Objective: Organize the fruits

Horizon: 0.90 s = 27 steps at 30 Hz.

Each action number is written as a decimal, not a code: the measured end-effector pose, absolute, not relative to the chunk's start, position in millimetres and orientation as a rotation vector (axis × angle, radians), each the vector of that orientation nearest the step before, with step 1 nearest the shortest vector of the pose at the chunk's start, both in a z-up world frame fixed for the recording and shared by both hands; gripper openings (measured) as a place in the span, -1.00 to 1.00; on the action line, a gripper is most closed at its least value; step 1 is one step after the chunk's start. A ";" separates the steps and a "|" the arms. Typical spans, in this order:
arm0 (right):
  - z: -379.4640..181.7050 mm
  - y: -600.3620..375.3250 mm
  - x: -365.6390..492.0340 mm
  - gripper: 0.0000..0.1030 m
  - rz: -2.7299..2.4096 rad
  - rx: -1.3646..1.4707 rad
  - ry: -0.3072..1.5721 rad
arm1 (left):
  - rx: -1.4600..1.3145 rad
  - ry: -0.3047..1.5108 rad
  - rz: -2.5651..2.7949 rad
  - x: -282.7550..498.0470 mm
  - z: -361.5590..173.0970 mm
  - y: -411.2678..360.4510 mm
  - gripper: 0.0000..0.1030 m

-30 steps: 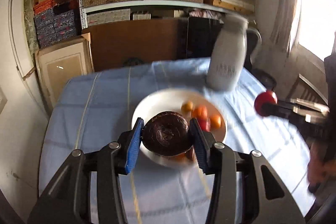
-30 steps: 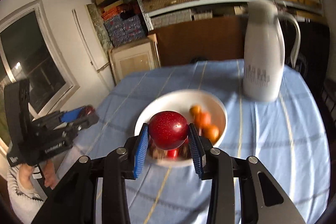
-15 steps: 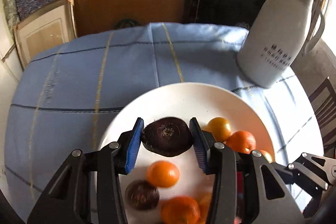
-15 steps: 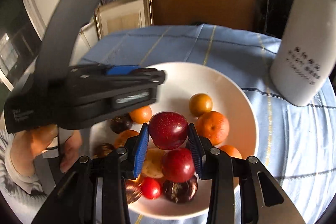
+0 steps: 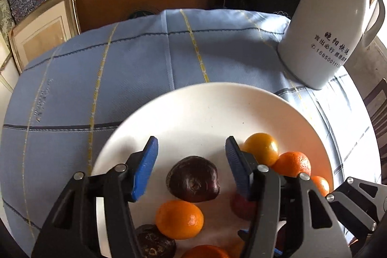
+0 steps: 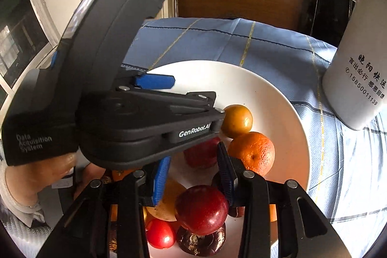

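Now I have both grippers crowded over the white bowl (image 5: 198, 108), and that crowding is my main worry. My left gripper (image 5: 191, 168) stands with its jaws spread wide, nothing between the pads; the dark purple fruit (image 5: 193, 181) lies on the bowl floor just below and between them, clear of both blue pads. My right gripper (image 6: 193, 173) is also parted and holds nothing: a red apple (image 6: 201, 209) sits just short of its jaws, low in the view, resting on the pile, and a second red fruit (image 6: 202, 154) lies just beyond the tips.

What could go wrong from here, as I judge it:

- The left gripper's body crosses right above my right jaws in the right wrist view. If I lift either hand carelessly, the two housings may knock together.
- The red apple rests atop a dark fruit (image 6: 198, 239) and beside a small tomato (image 6: 160, 236); a nudge from a finger could roll it off the heap or over the rim.
- The yellow-orange fruit (image 5: 261, 149) touches the outside of my left gripper's right finger, so a sideways withdrawal could push it into the mandarin (image 5: 292, 163).
- The white jug (image 5: 326, 23) stands close beyond the bowl; a wide swing could strike it.
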State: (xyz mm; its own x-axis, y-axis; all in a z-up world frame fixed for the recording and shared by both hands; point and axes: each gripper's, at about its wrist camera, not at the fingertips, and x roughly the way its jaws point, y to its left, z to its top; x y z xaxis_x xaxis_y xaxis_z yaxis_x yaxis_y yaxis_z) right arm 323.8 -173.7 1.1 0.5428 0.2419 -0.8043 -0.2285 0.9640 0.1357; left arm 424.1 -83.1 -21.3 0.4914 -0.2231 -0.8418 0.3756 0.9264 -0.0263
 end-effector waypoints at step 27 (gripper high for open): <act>107.8 -184.9 155.3 -0.02 0.285 0.068 0.683 | 0.165 0.615 -0.217 206.7 112.5 -14.3 0.73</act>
State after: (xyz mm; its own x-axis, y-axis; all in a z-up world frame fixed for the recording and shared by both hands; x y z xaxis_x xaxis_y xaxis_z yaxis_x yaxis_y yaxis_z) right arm 155.3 -184.9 107.8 0.7383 0.2817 -0.6129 -0.2374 0.9590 0.1548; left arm 206.7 -14.3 112.5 0.7954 -0.1525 -0.5867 0.2504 0.9640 0.0889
